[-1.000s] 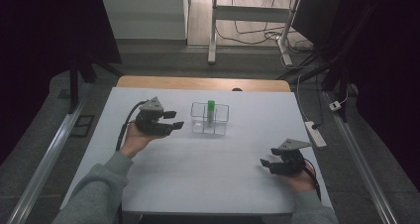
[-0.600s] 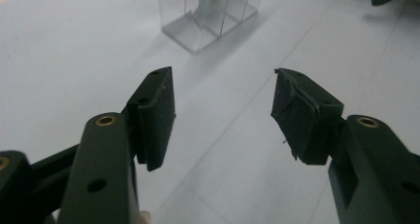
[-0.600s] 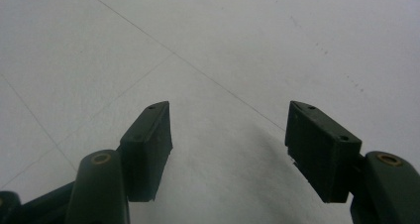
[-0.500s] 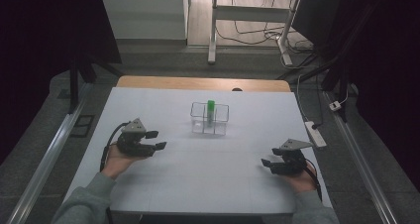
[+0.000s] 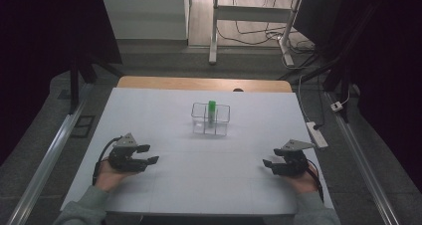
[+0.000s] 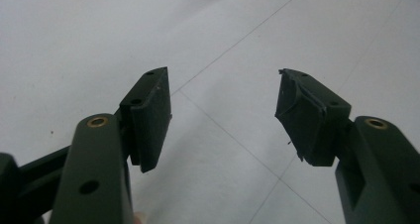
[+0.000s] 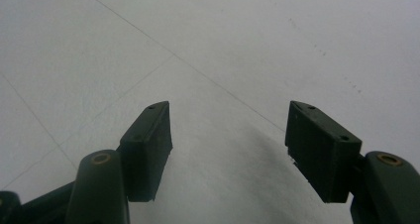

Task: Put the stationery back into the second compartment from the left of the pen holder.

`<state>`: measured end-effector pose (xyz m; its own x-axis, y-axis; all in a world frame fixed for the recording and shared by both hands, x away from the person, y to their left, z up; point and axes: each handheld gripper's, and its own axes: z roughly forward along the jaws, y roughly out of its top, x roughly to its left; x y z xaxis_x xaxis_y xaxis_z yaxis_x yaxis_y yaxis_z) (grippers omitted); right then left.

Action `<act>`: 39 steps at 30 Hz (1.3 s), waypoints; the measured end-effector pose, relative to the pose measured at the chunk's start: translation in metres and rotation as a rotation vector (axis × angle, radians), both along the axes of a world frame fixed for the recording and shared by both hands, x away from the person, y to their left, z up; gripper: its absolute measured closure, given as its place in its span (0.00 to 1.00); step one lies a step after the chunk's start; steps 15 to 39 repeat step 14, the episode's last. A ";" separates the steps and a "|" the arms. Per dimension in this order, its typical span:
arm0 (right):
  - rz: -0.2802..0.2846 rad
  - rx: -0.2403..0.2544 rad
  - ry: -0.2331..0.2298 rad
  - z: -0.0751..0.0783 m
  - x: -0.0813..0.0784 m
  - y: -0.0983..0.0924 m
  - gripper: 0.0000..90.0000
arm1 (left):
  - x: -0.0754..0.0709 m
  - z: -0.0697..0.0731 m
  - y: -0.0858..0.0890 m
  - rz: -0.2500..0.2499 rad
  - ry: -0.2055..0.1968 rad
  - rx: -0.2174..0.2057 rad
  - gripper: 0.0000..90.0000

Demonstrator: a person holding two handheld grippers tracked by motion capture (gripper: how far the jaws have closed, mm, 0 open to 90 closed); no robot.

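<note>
One green tube [image 5: 212, 111] stands upright in a clear rack [image 5: 210, 119] at the middle of the white surface [image 5: 199, 185], its long axis vertical and its top pointing up above the rack's rim. It sits in a middle compartment toward the far side of the rack; which cell exactly is hard to tell through the clear walls. Both tongs lie well apart from it, nearer the person's edge. The left tongs [image 5: 147, 154] rest low over the surface at the near left, tips pointing right toward the middle, with the rack ahead and off to the far right of them. Their jaws have just been opening and stand wide, and in the left gripper view [image 6: 223, 112] nothing lies between the pads but bare white surface with thin seam lines. The right tongs [image 5: 268, 164] sit at the near right, tips pointing left, the rack off to their far left. Their jaws also stand wide and hold nothing; the right gripper view [image 7: 228, 149] shows plain surface between them. The tube touches neither pair.
</note>
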<state>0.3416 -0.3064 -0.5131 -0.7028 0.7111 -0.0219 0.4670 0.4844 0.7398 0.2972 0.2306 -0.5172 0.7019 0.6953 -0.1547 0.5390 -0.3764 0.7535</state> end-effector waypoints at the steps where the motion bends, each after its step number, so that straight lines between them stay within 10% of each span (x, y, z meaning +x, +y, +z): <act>1: 0.000 0.000 -0.003 0.001 0.000 -0.001 0.38 | 0.000 -0.001 0.001 0.002 0.001 0.001 0.42; 39: 0.006 0.022 -0.025 0.003 -0.002 0.000 0.36 | -0.002 -0.002 0.005 0.023 0.009 0.002 0.38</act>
